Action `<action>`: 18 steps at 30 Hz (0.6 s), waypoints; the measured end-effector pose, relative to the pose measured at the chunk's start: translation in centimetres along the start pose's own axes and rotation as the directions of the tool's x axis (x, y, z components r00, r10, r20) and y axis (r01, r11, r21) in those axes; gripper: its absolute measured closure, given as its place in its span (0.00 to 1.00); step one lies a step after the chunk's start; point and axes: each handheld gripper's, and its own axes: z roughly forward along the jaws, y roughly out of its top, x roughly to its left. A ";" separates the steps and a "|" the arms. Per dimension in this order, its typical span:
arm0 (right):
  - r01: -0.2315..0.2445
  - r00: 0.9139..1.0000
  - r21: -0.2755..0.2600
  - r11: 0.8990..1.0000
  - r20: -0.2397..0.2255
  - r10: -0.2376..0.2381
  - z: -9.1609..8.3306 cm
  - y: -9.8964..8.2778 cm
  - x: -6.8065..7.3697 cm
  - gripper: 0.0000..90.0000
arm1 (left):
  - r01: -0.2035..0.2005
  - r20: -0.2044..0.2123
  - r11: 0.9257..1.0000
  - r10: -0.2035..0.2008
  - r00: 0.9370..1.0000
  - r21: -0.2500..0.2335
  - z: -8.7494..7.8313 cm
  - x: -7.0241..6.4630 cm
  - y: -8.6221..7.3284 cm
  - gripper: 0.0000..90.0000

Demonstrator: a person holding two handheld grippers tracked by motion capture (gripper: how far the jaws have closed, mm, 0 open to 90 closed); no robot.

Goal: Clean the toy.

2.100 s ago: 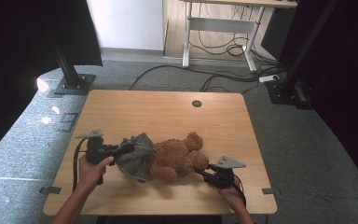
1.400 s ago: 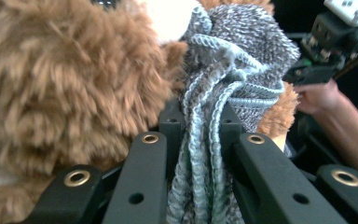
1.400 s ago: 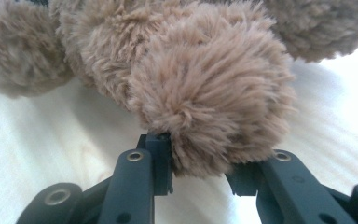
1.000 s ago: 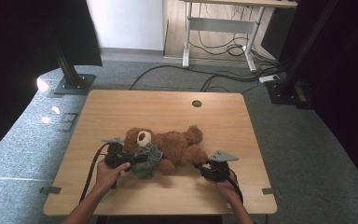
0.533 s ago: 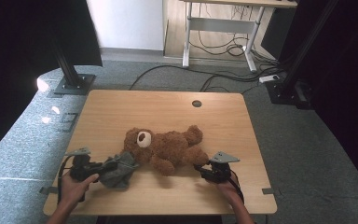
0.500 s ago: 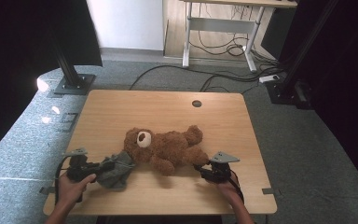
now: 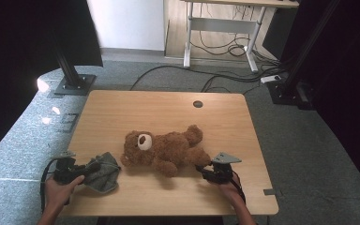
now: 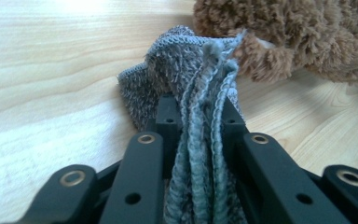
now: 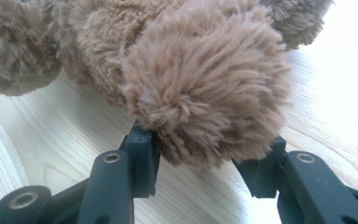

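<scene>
Teddy bear (image 7: 166, 149): brown plush with long shaggy pile, lying on its back across the middle of the table (image 7: 122, 108), head toward the person's left, pale round muzzle up. Limbs are rounded stubs; in the right gripper view the foot (image 9: 205, 93) is a fuzzy ball with fibres splaying outward.

Grey knitted garment (image 7: 102, 169): small, crumpled in a soft heap at the near left of the table, just beside the bear's head. In the left gripper view its surface (image 8: 186, 84) is nubbly with corded, ribbed edges bunched into parallel strands.

Left gripper (image 7: 82, 169): black jaws pinch the bunched edges of the garment, folds squeezed tight between the pads. Its jaws have just been opening slightly, cloth between them and still pressed.

Right gripper (image 7: 205, 169): at the near right, by the bear's foot. Its jaws have just been opening; they stand apart on either side of the foot. The left pad touches the fur, the right pad sits just clear of it.

Table: pale wood grain, smooth, matte, with a dark round hole (image 7: 198, 104) near the far edge. Beyond it, grey carpet (image 7: 168, 79), loose black cables (image 7: 225, 49), a black stand base (image 7: 74, 85) and white desk legs (image 7: 187, 37).
</scene>
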 end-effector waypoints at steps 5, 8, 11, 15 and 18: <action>-0.010 1.000 -0.005 1.000 0.011 0.010 0.0 0.0 -0.1 0.52 | -0.042 -0.067 0.999 0.043 0.997 0.016 0.2 -0.6 0.6 0.42; -0.015 1.000 -0.019 1.000 0.017 0.015 -0.2 0.2 0.0 0.43 | -0.068 -0.081 0.997 0.066 0.995 -0.020 -0.2 -1.4 1.3 0.27; -0.017 1.000 -0.041 0.999 0.004 0.017 -0.7 0.4 0.1 0.36 | -0.094 -0.099 0.992 0.086 0.991 -0.080 -1.0 -2.2 2.0 0.22; -0.017 1.000 -0.077 0.997 -0.019 0.015 -1.5 0.7 0.2 0.30 | -0.107 -0.070 0.987 0.099 0.993 -0.118 -1.9 -3.0 3.0 0.21; -0.019 0.999 -0.108 0.994 -0.032 0.015 -2.1 1.0 0.2 0.26 | -0.122 -0.056 0.985 0.116 0.992 -0.124 -1.7 -3.8 3.6 0.21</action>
